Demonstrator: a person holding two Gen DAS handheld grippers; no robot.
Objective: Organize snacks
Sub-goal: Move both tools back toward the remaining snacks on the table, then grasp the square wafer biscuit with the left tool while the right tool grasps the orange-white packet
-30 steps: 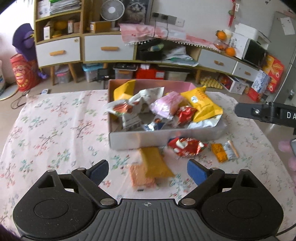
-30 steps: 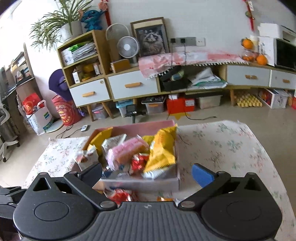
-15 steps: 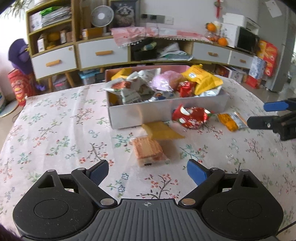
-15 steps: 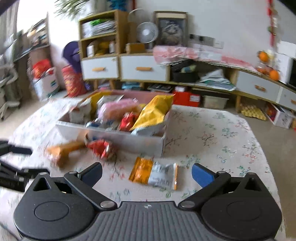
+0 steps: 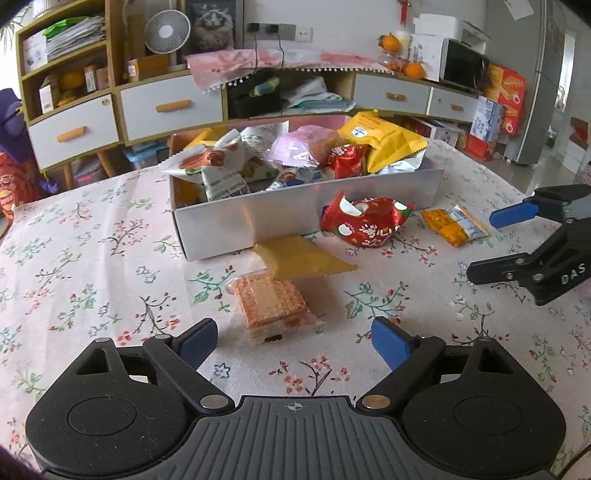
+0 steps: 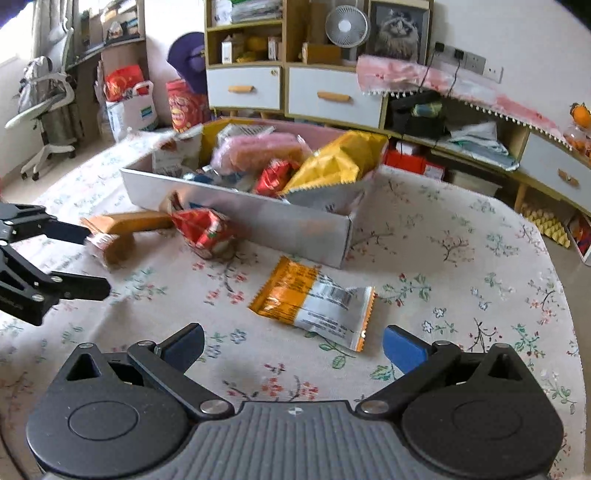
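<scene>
A grey box (image 5: 236, 225) full of snack packs sits mid-table; it also shows in the right wrist view (image 6: 295, 225). In front of it lie a clear cracker pack (image 5: 271, 304), a yellow pack (image 5: 299, 256), a red pack (image 5: 364, 223) and an orange-and-white pack (image 5: 454, 225). My left gripper (image 5: 293, 338) is open and empty, just short of the cracker pack. My right gripper (image 6: 293, 345) is open and empty, just short of the orange-and-white pack (image 6: 314, 301). Each gripper shows in the other's view: the right one (image 5: 491, 245) and the left one (image 6: 86, 258).
The table (image 5: 74, 258) has a floral cloth. Behind it stand white-drawer cabinets (image 5: 170, 107), a fan (image 5: 167, 31) and a microwave (image 5: 463, 68). An office chair (image 6: 48, 107) stands far left in the right wrist view.
Both grippers have dropped lower and closer to the table. The left one now faces the cracker pack, the right one the orange-and-white pack. Both stay open.
</scene>
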